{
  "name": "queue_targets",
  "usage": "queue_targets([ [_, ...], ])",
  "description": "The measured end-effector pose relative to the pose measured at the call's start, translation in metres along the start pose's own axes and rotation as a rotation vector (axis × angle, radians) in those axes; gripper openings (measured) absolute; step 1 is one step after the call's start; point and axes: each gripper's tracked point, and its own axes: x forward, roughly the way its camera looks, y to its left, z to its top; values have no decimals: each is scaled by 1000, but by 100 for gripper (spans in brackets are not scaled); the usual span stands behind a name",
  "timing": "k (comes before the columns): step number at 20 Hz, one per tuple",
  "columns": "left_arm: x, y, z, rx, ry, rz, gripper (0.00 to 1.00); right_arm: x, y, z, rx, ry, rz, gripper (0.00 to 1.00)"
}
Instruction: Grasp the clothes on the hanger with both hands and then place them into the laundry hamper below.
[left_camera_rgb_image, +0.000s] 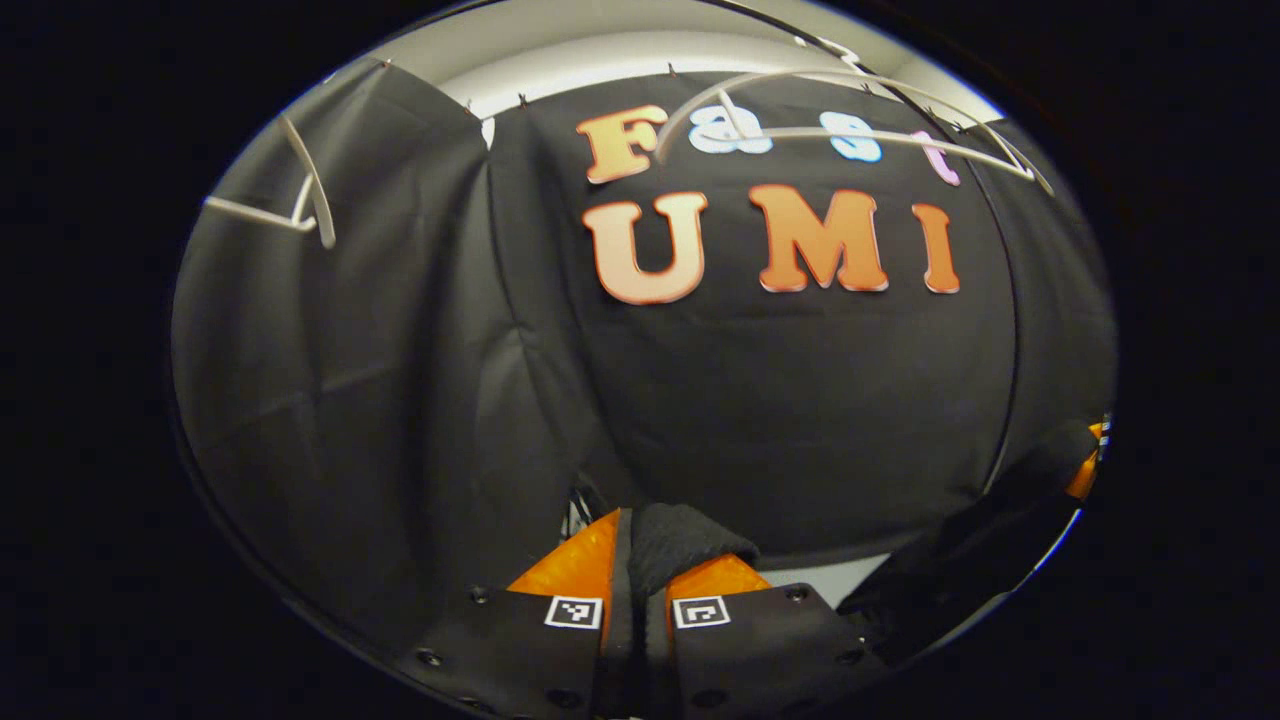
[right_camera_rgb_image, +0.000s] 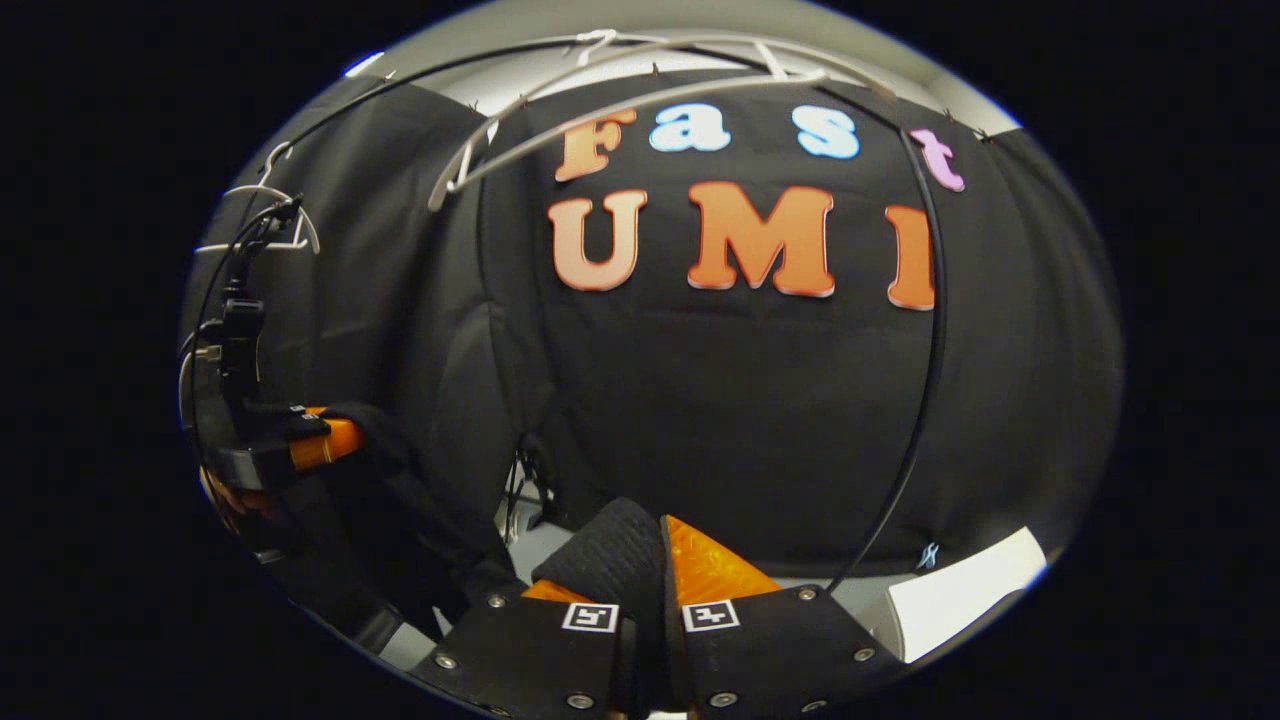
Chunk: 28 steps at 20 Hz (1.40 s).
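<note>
Left hand-held gripper (left_camera_rgb_image: 640, 560): levelled at the booth wall, orange fingers nearly closed on a fold of the black garment (left_camera_rgb_image: 680, 540), which bunched up between the tips.
Right hand-held gripper (right_camera_rgb_image: 640, 565): likewise level, fingers pinched on black cloth rising between them.
Garment span: it hung dark and slack from the left hand-held gripper off to the right one's left side, drooping between the two.
Hanger (left_camera_rgb_image: 850, 130): white, bare, high above and ahead of both hand-held grippers.
</note>
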Motion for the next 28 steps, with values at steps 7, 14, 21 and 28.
queue_targets([
  [7, 8, -40, -136, 84, 300, -60, 12, 12, 11, -130, 71, 271, -7, 11],
  [14, 2, -27, -190, 82, 477, -10, 65, 11, 25, -152, 70, 342, 17, 39],
  [21, -1, -30, -187, 52, 463, -23, 97, 5, 34, -159, 73, 369, 32, 93],
  [28, -4, -40, -175, 72, 425, -51, 94, 1, 33, -158, 80, 368, 20, 93],
])
